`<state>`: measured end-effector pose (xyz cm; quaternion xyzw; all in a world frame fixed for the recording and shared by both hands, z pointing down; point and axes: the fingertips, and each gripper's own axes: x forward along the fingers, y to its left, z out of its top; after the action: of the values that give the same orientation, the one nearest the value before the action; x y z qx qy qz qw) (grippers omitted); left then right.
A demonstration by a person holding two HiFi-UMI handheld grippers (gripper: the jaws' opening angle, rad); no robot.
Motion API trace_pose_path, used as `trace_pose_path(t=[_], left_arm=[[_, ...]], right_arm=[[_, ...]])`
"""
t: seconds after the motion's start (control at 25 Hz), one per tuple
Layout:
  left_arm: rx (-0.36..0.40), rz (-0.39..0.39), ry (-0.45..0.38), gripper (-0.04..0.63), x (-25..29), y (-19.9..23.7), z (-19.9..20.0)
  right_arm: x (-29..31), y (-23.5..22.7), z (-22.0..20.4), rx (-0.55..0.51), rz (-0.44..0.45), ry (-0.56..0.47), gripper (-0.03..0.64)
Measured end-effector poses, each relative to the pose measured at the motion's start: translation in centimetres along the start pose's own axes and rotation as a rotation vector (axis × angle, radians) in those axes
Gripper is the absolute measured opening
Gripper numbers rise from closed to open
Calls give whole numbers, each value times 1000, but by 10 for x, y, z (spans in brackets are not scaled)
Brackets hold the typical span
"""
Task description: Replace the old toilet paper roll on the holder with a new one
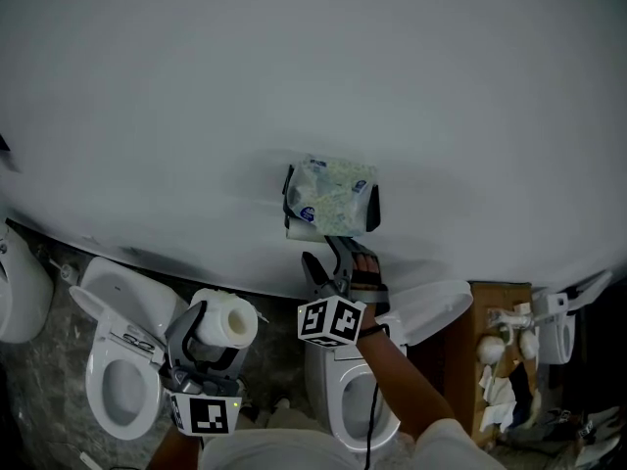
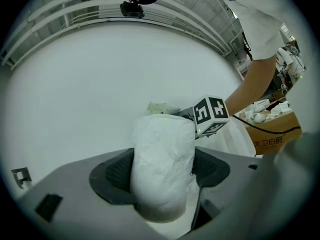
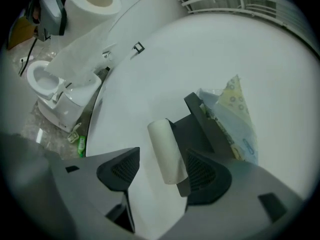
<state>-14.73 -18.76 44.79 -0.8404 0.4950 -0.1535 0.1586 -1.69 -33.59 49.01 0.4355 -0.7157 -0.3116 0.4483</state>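
A black wall holder [image 1: 372, 209] carries a patterned tissue pack [image 1: 330, 192] on top, and a thin, nearly used-up old roll [image 1: 298, 228] hangs at its lower left. My right gripper [image 1: 330, 262] reaches up just below it. In the right gripper view the old roll [image 3: 166, 151] stands between the spread jaws of the right gripper [image 3: 162, 171], which is open, beside the holder [image 3: 202, 129]. My left gripper [image 1: 217, 333] is low on the left, shut on a full new white roll [image 1: 225, 319]. That new roll [image 2: 162, 171] fills the left gripper [image 2: 162, 176] view.
The plain white wall [image 1: 294, 76] fills the upper view. Below stand a toilet [image 1: 122, 380] at left, another toilet [image 1: 355, 399] under my right arm, and a brown box [image 1: 470, 360] with clutter at right. A loose paper tail hangs from the new roll [image 3: 95, 1].
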Motion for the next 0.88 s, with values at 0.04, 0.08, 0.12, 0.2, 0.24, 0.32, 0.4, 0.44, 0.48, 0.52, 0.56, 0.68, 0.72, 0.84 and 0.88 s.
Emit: trace_pose_path(t=[0.04, 0.08, 0.12, 0.2, 0.24, 0.32, 0.4, 0.44, 0.48, 0.52, 0.56, 0.68, 0.72, 0.84, 0.88], left_arm=[[-11, 1, -10, 337, 0, 0, -1], [-16, 1, -13, 337, 0, 0, -3], [-16, 2, -9, 337, 0, 1, -4], [-21, 5, -9, 337, 0, 3, -6], [-38, 6, -24, 337, 0, 2, -8], [-61, 9, -43, 337, -1, 1, -12], [-61, 12, -41, 337, -2, 4, -13], [-60, 15, -40, 337, -2, 6, -14], [-59, 18, -39, 337, -2, 8, -14], [-59, 20, -38, 337, -2, 10, -15], [-58, 21, -37, 337, -2, 10, -16], [-53, 12, -33, 337, -1, 9, -18], [-51, 8, -33, 337, -1, 8, -18], [-48, -4, -31, 337, 1, 4, -18], [-45, -8, -32, 337, 2, 3, -17]], right_arm=[[3, 0, -1, -18, -2, 9, 267], [7, 0, -1, -33, -6, 16, 267], [10, 0, -1, -43, -9, 21, 267], [15, 0, 1, -48, -14, 23, 259], [18, 0, 2, -52, -21, 21, 252], [22, 1, 5, -64, -37, 14, 245], [25, 1, 8, -72, -52, 10, 239], [27, 0, 9, -75, -58, 10, 238], [29, -1, 9, -77, -62, 11, 232], [30, -1, 9, -80, -65, 11, 221], [32, -2, 9, -83, -67, 9, 215], [32, -4, 7, -88, -64, 8, 211], [32, -6, 5, -85, -65, 12, 213], [29, -10, -3, -68, -74, 21, 212], [28, -12, -6, -66, -78, 23, 212]])
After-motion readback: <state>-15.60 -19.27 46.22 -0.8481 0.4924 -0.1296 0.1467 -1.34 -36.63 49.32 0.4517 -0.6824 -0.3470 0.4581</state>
